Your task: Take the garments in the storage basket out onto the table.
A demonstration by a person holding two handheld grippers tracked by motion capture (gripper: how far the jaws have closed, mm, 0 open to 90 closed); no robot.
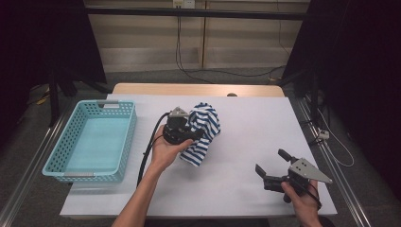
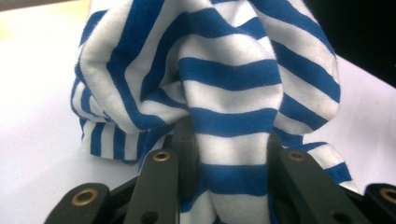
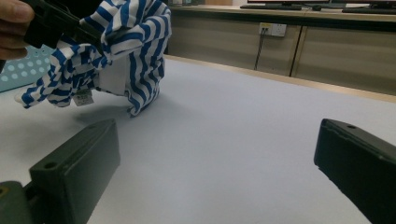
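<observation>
A blue-and-white striped garment (image 1: 202, 132) is bunched up at the middle of the white table, its lower folds touching the surface. My left gripper (image 1: 196, 134) is shut on a fold of it; in the left gripper view the striped cloth (image 2: 224, 93) runs down between the two black jaws. In the right gripper view the same garment (image 3: 116, 46) hangs from the other gripper at the far left, a small label showing at its hem. My right gripper (image 1: 273, 164) rests near the table's front right, open, with nothing between its fingers (image 3: 74, 172).
A turquoise perforated basket (image 1: 125, 142) stands at the table's left side with nothing in it. The table cover (image 1: 250, 127) reaches the front edge. Beyond the far edge are a wooden wall panel and hanging cables (image 1: 178, 42). Dark curtains stand on both sides.
</observation>
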